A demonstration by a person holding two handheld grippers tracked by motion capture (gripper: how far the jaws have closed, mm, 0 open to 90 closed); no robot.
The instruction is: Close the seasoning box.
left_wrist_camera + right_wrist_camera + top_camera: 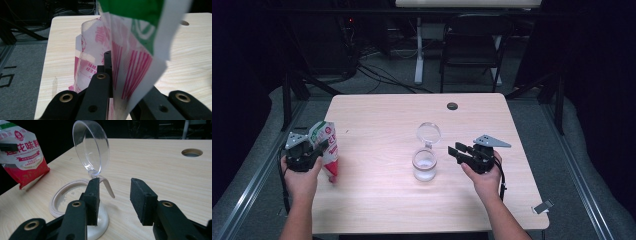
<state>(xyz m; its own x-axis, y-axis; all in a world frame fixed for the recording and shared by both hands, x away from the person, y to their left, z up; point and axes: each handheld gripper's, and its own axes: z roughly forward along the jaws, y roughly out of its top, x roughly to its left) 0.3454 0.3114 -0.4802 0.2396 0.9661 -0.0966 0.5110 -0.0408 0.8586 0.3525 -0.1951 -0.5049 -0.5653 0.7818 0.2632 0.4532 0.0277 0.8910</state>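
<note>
The worktop (377,210) is pale wood-grain laminate with rounded corners and a round cable hole (452,106) near its far edge. It stands on grey carpet in a dim room; beyond the far edge there are a black folding chair (472,47), a white table leg (418,55) and loose cables on the floor (382,75).

At the near left, the left tongs (319,148) are clamped shut on a packet (328,150) printed red, white and green, which they hold upright at the worktop's left edge, its lower end close to the surface. The left gripper view shows the film pinched between the black jaws. In the right gripper view the packet's (23,157) front carries large red Chinese characters and a small round emblem above them; the finer print is too small to read.

Near the middle of the worktop stands a clear jar (424,165) with its hinged lid (428,133) tipped up on the far side. The right tongs (455,152) hover just to the right of the jar, their jaws apart with nothing between them. In the right gripper view the left pad sits beside the lid's hinge (96,173); whether it touches I cannot tell.
</note>
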